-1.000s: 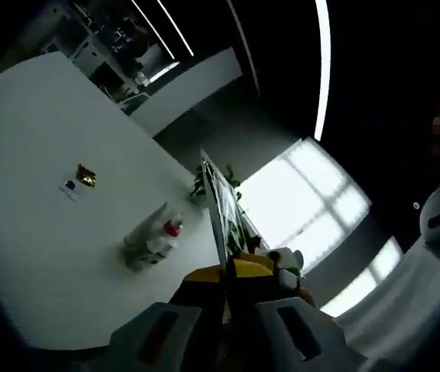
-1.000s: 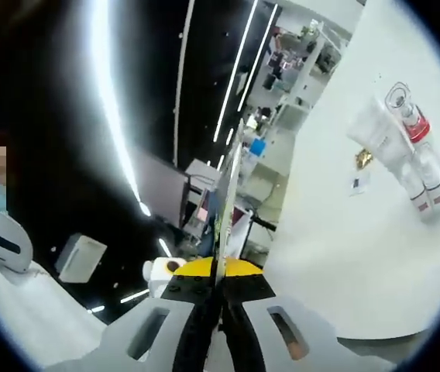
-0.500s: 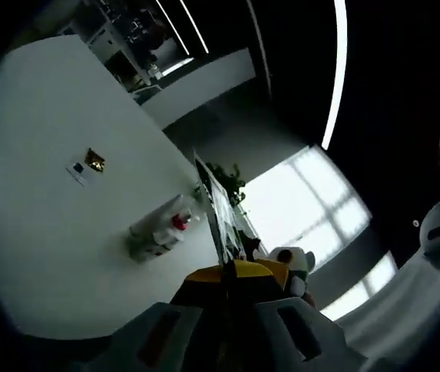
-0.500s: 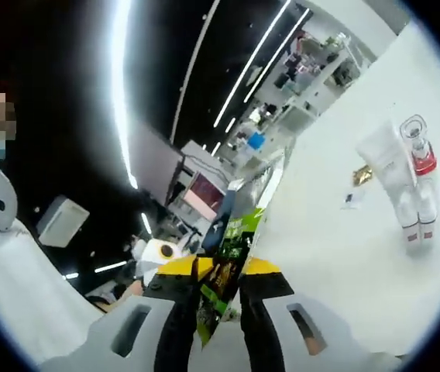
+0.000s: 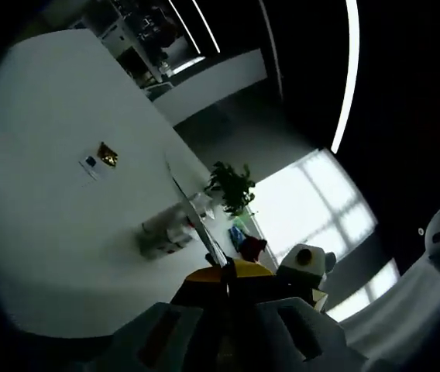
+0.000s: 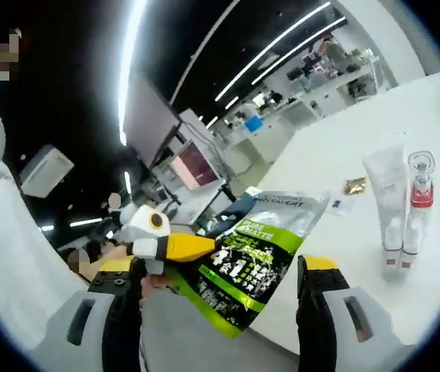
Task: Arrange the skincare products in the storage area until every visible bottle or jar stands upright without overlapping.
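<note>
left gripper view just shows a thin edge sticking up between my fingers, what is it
Observer: In the right gripper view it is a flat green and black pouch, seen face on, pinched at one side by the left gripper.
Operator: is the right gripper on it too
Observer: No. The right gripper is open, its fingers wide apart on either side of the pouch.
Operator: are the bottles on the table standing
Observer: Yes. A white tube and a red-banded bottle stand upright side by side on the white table.
</note>
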Demonstrator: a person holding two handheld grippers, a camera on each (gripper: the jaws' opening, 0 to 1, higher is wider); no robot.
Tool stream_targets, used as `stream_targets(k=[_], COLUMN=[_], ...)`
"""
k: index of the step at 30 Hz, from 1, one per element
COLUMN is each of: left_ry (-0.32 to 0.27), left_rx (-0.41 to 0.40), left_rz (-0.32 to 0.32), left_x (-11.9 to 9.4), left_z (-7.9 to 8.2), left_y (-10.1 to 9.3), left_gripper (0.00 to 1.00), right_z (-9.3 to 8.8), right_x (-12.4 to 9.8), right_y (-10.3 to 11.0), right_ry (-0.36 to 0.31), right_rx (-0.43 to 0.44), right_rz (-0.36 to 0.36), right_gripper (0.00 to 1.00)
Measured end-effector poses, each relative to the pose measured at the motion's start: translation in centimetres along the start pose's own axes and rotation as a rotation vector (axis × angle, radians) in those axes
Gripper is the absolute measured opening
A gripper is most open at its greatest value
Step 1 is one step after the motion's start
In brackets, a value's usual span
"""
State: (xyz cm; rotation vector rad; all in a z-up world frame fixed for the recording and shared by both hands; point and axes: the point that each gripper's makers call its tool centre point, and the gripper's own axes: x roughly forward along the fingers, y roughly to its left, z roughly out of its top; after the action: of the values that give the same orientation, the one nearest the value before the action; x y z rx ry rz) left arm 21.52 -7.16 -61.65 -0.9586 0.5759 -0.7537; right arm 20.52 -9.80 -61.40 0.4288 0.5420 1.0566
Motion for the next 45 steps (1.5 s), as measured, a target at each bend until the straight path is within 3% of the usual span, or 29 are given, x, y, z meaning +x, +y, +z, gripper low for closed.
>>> stream_targets(k=[9, 27, 31, 45], left_ry=[0.013, 0.041, 0.053, 0.107], left_rx=[-0.015, -0.046, -0.059, -0.042], left_rz=[0.026, 0.072, 0.079, 0.127], left_x=[0.4, 1.8, 2.2, 4.2], left_z=[0.0, -0.1, -0.2, -1.0], left_y=[1.2, 3.8, 4.2, 6.4], left_gripper=[0.00, 0.00, 0.00, 0.00], right_z=[-0.7, -1.8, -2.6, -4.9], right_x=[-0.7, -2.5, -2.5, -3.9], right_y=[-1.9, -5.0, -5.3, -7.7], right_ry=[0.036, 0.087, 0.124, 0.161], right_rx=[-0.034, -0.071, -0.098, -0.103], right_rz=[-0.084, -0.221, -0.244, -0.327], right_gripper=[0.99, 1.00, 1.00, 1.00])
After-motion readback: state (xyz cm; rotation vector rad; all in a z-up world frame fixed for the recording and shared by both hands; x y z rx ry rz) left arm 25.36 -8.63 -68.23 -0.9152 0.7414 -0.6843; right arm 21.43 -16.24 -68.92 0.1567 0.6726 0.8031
